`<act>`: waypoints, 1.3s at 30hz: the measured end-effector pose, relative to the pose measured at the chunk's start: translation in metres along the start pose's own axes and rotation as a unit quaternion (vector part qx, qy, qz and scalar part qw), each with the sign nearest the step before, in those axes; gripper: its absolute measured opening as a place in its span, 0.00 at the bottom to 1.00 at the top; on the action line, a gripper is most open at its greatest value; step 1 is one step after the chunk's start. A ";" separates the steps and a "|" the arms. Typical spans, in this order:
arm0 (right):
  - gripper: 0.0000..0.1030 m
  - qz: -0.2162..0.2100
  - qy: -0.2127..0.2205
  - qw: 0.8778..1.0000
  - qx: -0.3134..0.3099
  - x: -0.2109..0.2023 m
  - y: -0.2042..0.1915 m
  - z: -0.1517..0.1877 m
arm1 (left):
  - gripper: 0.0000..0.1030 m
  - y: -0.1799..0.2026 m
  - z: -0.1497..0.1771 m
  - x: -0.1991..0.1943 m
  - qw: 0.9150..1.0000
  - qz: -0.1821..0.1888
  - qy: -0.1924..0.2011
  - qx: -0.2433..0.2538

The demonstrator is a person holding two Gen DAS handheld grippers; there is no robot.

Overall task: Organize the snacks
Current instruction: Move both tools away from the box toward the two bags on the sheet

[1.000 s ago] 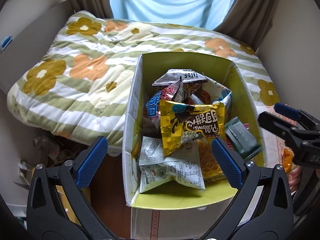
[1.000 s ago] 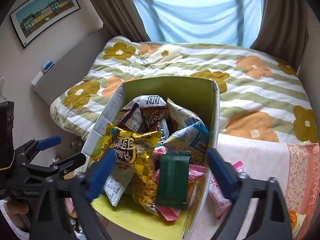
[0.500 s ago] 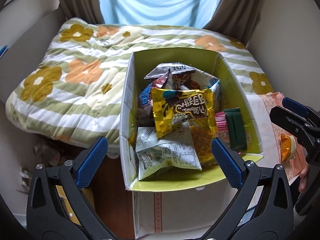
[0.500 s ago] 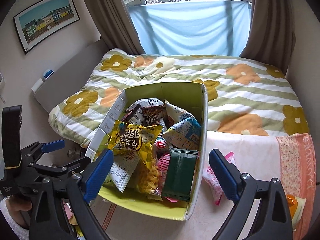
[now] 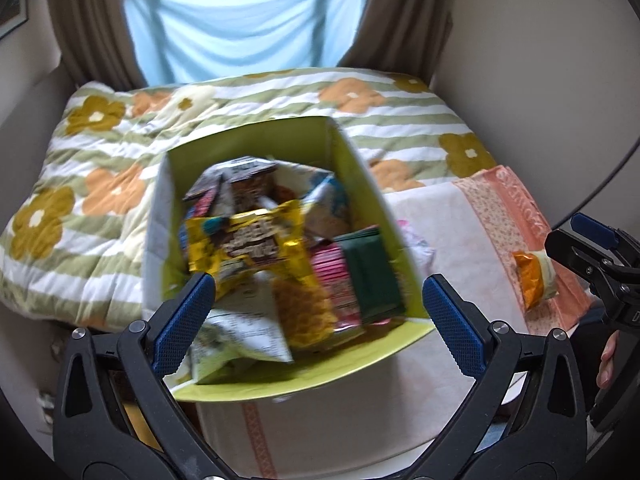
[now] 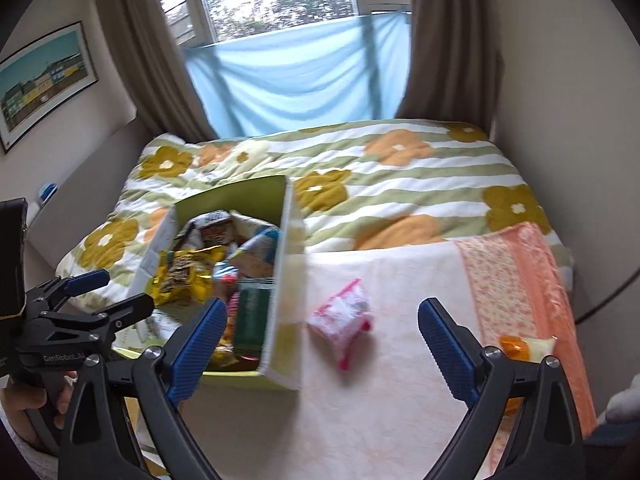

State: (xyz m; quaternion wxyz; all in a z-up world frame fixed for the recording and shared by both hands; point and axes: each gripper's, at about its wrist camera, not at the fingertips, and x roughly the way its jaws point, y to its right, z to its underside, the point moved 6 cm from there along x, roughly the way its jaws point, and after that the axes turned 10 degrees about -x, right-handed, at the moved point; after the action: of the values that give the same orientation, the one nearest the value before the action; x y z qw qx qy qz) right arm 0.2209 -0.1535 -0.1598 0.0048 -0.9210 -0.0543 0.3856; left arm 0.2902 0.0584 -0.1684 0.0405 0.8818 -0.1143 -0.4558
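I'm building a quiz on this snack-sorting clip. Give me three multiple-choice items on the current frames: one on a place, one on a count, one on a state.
1. Where does the pink-and-white snack packet lie?
A. inside the box
B. on the pale cloth right of the box
C. on the windowsill

2. How many snack packets lie loose on the cloth outside the box?
A. two
B. none
C. five

3. How do the right tongs stand?
A. shut on a packet
B. open and empty
C. shut and empty

Answers:
1 B: the pink-and-white snack packet rests on the pale cloth, outside the yellow-green cardboard box.
2 A: only it and the orange-and-white snack packet.
3 B: the right tongs gape wide, holding nothing.
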 end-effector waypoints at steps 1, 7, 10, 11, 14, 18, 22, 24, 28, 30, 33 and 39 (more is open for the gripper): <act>0.92 0.006 0.000 1.000 0.004 -0.003 0.009 0.003 | 1.00 0.011 0.000 0.002 1.000 0.003 -0.001 0.005; 0.92 0.052 -0.013 0.998 0.015 -0.017 0.087 0.024 | 1.00 0.093 0.004 0.025 1.000 0.012 -0.011 0.024; 0.92 0.067 -0.030 0.997 0.010 -0.017 0.124 0.038 | 1.00 0.125 0.008 0.044 1.000 0.005 -0.021 0.020; 0.92 0.073 -0.041 0.996 0.006 -0.015 0.136 0.044 | 1.00 0.134 0.010 0.051 1.000 0.001 -0.024 0.016; 0.92 0.066 -0.070 0.995 0.004 -0.005 0.164 0.063 | 1.00 0.160 0.018 0.075 0.999 -0.012 -0.037 0.001; 0.92 0.051 -0.105 0.993 -0.001 0.014 0.183 0.084 | 1.00 0.180 0.034 0.108 0.997 -0.054 -0.047 -0.028; 0.92 0.031 -0.125 0.992 -0.009 0.033 0.189 0.106 | 1.00 0.179 0.051 0.137 0.991 -0.096 -0.059 -0.076; 0.92 0.022 -0.135 0.991 0.004 0.045 0.195 0.118 | 1.00 0.175 0.057 0.151 0.988 -0.111 -0.055 -0.094; 0.92 0.009 -0.140 0.990 0.028 0.060 0.202 0.131 | 1.00 0.170 0.060 0.179 0.982 -0.149 -0.049 -0.102; 0.92 0.006 -0.142 0.989 0.035 0.068 0.204 0.135 | 1.00 0.166 0.062 0.198 0.978 -0.176 -0.053 -0.099; 0.92 0.001 -0.144 0.989 0.043 0.077 0.205 0.138 | 1.00 0.159 0.064 0.220 0.973 -0.196 -0.058 -0.106; 0.92 0.005 -0.152 0.987 0.045 0.094 0.210 0.141 | 1.00 0.141 0.062 0.244 0.967 -0.198 -0.062 -0.147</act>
State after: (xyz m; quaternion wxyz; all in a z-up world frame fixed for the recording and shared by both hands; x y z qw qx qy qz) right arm 0.2067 -0.3571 -0.3360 0.0362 -0.8506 -0.0322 0.5235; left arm 0.3529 -0.1351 -0.3737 0.0710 0.8412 0.1283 -0.5204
